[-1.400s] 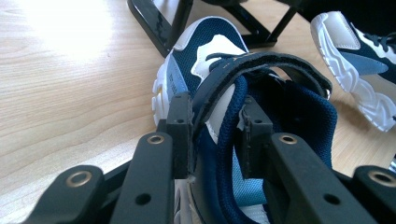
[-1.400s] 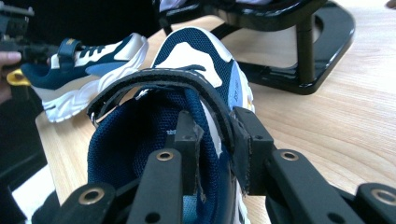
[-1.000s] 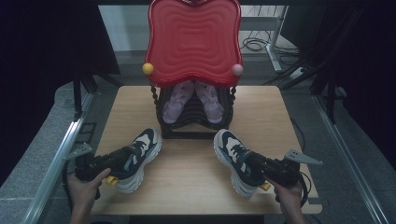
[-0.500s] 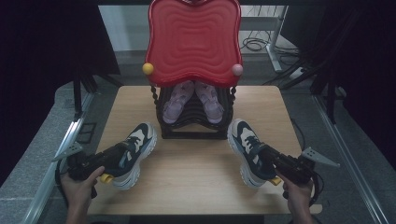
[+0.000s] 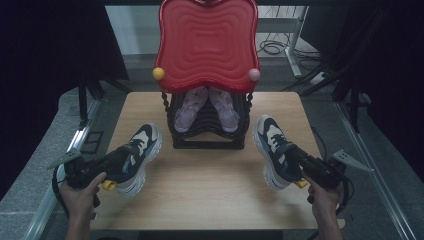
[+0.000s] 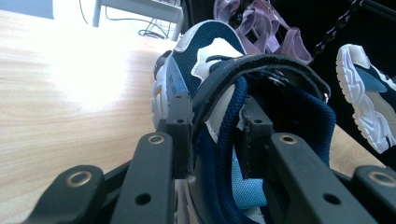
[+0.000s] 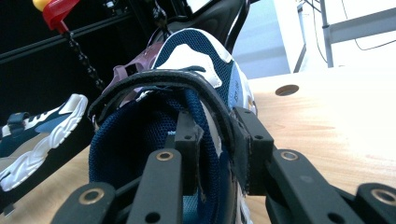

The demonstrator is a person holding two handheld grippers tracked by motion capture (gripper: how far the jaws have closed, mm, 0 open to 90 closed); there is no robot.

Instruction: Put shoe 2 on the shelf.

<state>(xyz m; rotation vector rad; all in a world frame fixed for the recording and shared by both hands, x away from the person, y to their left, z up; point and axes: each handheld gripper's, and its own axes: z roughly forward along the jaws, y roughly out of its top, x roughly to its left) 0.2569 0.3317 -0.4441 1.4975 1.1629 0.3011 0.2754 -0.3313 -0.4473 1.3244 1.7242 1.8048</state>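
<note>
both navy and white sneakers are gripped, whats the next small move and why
Probably carry the right navy and white sneaker toward the black shoe rack. The right gripper clamps its side wall, and it sits just beside the rack holding purple sandals.

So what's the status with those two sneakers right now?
Left tongs clamp left sneaker collar. Right tongs clamp right sneaker. Rack stands between.
</note>
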